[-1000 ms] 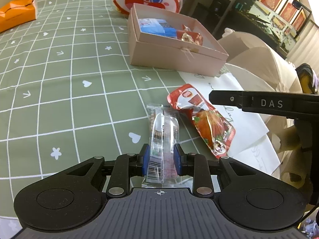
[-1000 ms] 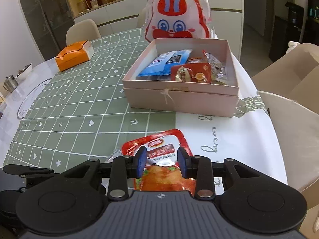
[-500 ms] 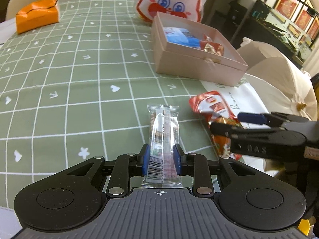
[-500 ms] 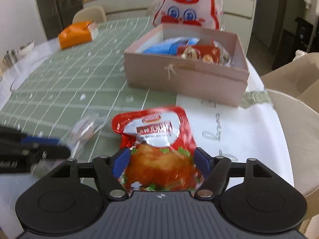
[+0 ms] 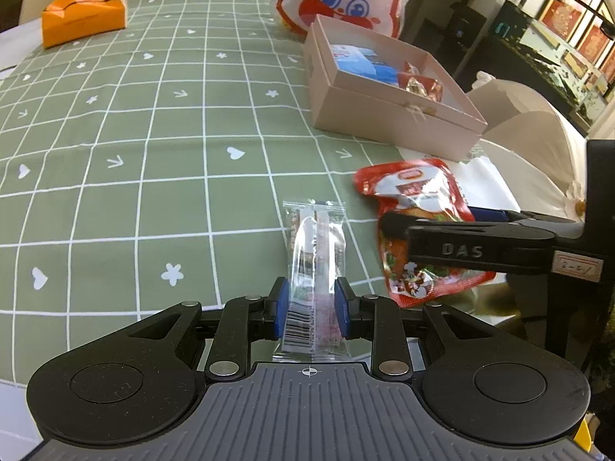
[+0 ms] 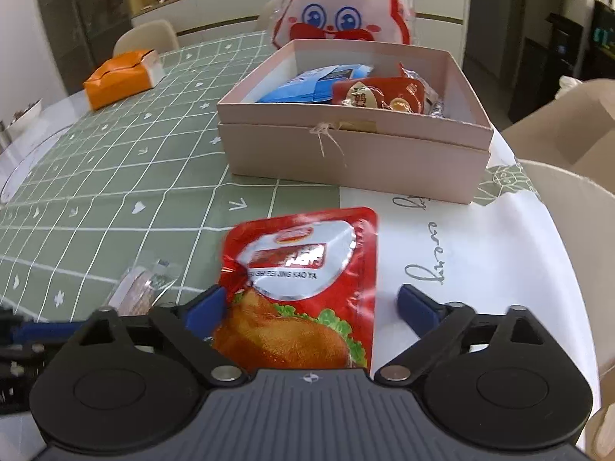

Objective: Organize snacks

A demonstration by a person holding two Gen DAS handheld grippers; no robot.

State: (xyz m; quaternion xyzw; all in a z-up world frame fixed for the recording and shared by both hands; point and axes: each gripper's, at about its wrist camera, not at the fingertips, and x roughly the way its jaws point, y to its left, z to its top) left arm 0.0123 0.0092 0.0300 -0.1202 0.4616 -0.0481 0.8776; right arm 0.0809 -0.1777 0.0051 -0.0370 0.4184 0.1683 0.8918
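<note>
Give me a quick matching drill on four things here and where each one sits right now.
Things:
1. clear packet
2. red pouch
3. blue packet
4. orange box

Places:
A. far side of the table
B. inside the pink box
C. gripped by the left tool
D. between the open right tool's fingers

Pairs: 1-C, 2-D, 3-B, 4-A

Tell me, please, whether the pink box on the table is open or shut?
Open: the pink box has no lid on top, and a blue packet and red packets lie visible inside.
</note>
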